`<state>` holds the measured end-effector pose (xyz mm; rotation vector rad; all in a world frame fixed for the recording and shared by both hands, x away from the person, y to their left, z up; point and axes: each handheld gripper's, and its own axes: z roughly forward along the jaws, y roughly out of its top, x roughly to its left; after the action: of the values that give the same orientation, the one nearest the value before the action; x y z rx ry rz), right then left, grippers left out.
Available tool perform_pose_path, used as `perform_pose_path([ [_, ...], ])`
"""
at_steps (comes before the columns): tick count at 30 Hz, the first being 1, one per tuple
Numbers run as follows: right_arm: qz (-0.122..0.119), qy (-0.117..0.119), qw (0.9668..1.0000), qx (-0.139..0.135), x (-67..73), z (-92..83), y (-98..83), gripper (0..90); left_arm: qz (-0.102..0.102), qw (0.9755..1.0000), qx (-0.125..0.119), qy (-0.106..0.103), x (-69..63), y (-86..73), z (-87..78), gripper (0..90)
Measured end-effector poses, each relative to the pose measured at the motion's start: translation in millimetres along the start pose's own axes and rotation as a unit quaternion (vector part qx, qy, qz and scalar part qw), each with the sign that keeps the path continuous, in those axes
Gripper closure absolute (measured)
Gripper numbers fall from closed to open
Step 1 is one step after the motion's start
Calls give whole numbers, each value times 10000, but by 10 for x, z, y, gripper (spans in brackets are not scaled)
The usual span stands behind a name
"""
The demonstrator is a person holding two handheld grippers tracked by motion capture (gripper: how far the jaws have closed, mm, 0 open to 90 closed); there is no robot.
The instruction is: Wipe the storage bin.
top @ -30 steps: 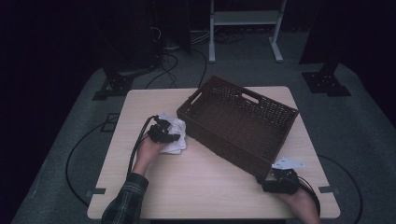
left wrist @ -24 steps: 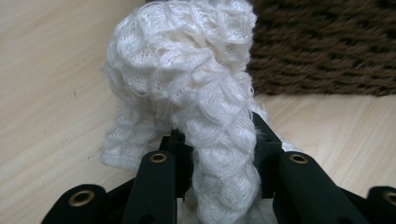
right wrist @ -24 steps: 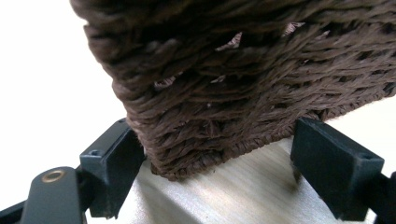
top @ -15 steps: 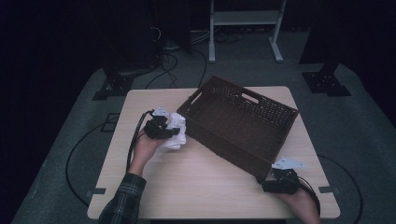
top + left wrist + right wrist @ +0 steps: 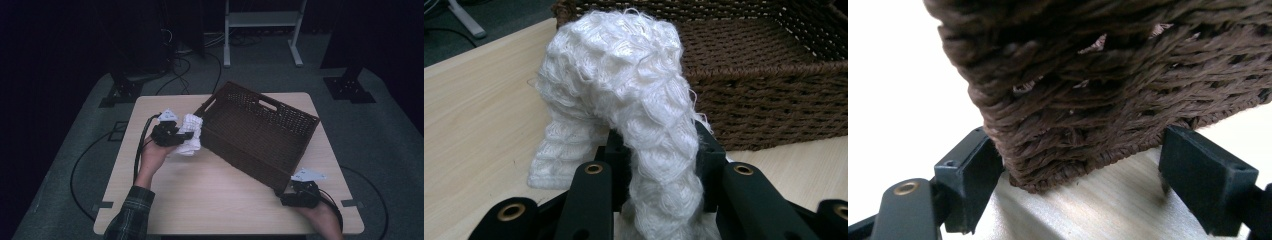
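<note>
A fluffy white knitted cloth [image 5: 624, 100] is pinched in the left gripper [image 5: 167, 134], raised off the wooden table [image 5: 220, 195]. The dark woven wicker basket's [image 5: 260, 132] corner is straddled by the right gripper [image 5: 300, 196], jaws wide.

A light wooden desk [image 5: 220, 200] with rounded corners is being used as the work surface, and it is being carried by a grey carpeted floor [image 5: 390, 135]. A dark brown woven basket [image 5: 260, 132] is being borne directly on the desk, set at an angle across its far right part, with one corner reaching toward the near right edge. The near middle of the desk is being left bare. Black cables [image 5: 82, 167] are being trailed across the floor at the left.
</note>
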<state>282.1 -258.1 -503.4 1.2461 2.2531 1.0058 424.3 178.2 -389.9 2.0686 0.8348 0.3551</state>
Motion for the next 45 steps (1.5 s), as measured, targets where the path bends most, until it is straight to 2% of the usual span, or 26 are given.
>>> perform_pose_path([
  [12,-2,-1,10000,1,0,0,0,174,-90,9992,376,-57,29,-133,251,682],
  [21,-1,0,10000,-1,0,0,0,174,-143,9973,711,-78,64,-246,416,682],
  [25,-2,-1,10000,0,0,0,0,174,-164,9955,924,-103,64,-326,557,682],
  [34,-1,-1,10000,1,0,0,0,174,-120,9917,1273,-156,49,-429,713,682],
  [42,0,1,10000,-2,-1,0,0,175,-5,9918,1278,-88,32,-410,685,681],
  [45,2,0,10000,-1,-1,-1,0,176,-6,9931,1171,-61,35,-378,631,681],
])
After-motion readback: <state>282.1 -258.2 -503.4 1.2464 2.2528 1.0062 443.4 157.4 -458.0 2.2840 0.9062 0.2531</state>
